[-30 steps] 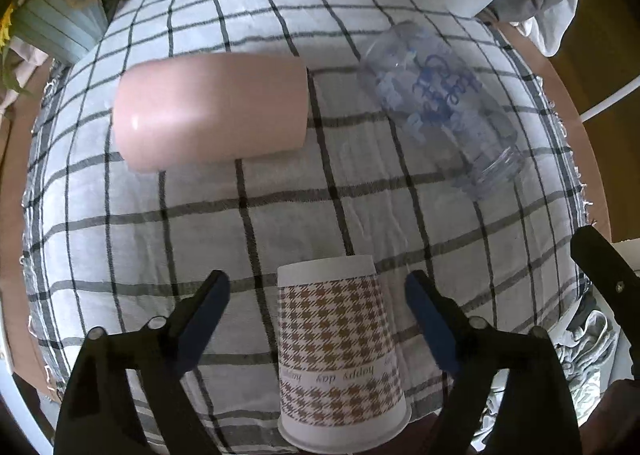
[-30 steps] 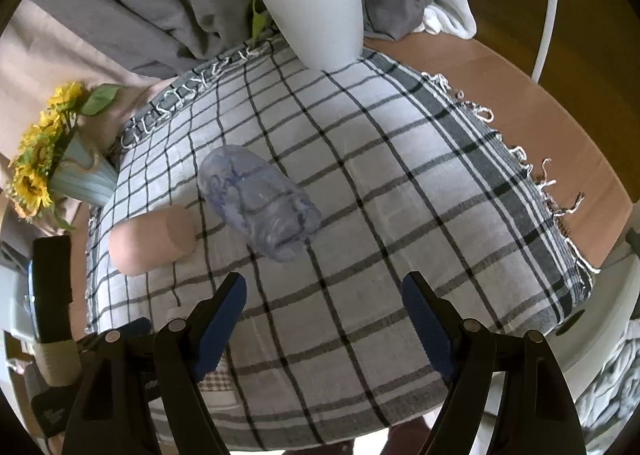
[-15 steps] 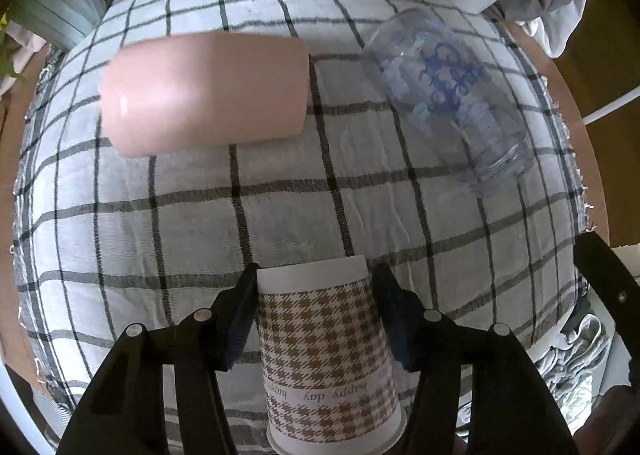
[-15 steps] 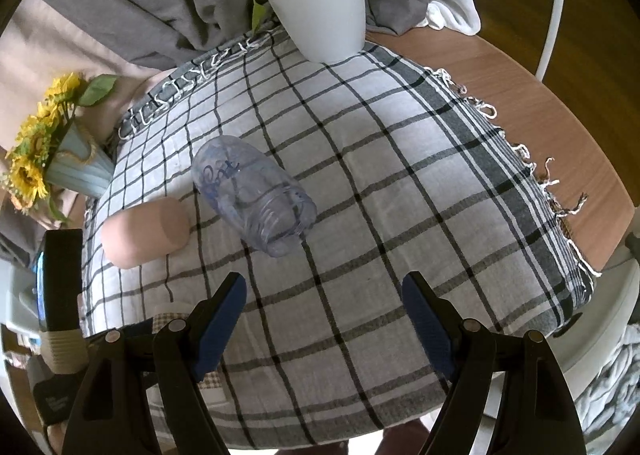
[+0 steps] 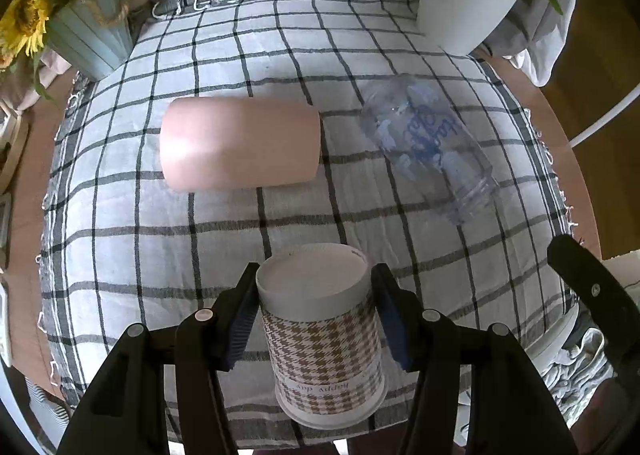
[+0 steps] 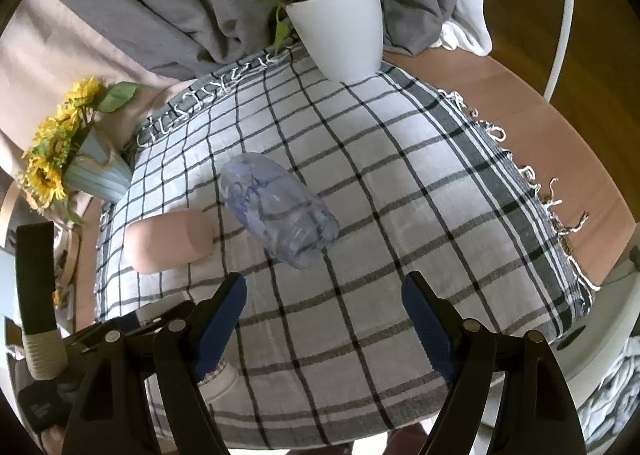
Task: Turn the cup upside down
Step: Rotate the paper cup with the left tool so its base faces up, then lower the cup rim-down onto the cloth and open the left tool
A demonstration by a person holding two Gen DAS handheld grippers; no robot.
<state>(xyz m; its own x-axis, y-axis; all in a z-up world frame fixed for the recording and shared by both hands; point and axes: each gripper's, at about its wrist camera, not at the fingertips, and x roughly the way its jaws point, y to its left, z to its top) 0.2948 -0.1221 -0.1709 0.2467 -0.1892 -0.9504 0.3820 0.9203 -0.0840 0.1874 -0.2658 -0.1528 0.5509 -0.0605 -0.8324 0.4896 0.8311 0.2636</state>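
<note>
Between the blue pads of the left gripper (image 5: 316, 315) a paper cup (image 5: 326, 351) with a brown houndstooth print is pinched, one pad pressed against each side of its wall. The cup is seen with its closed white base turned away from the camera and tilted upward, while its wider rim lies nearest the lens; whether the rim touches the cloth cannot be told. Under the cup and beyond the fingertips a checked tablecloth (image 5: 120, 255) is spread. Ahead of the left gripper and to its left, a pink cup (image 5: 240, 149) is laid on its side on the cloth. Ahead and to its right, a clear plastic cup (image 5: 428, 143) with blue printing is also laid on its side, well apart from the pink one. Farther off, a pale blue vase of sunflowers (image 5: 86, 31) is seen at the far left, and a white plant pot (image 5: 460, 19) at the far right.

The right gripper (image 6: 324, 319) is held with its jaws spread wide and nothing between them, above the near part of the cloth. Just ahead of its fingertips the clear plastic cup (image 6: 280, 211) is seen, with the pink cup (image 6: 168, 241) to the left. The white plant pot (image 6: 340, 35) stands at the far edge.
</note>
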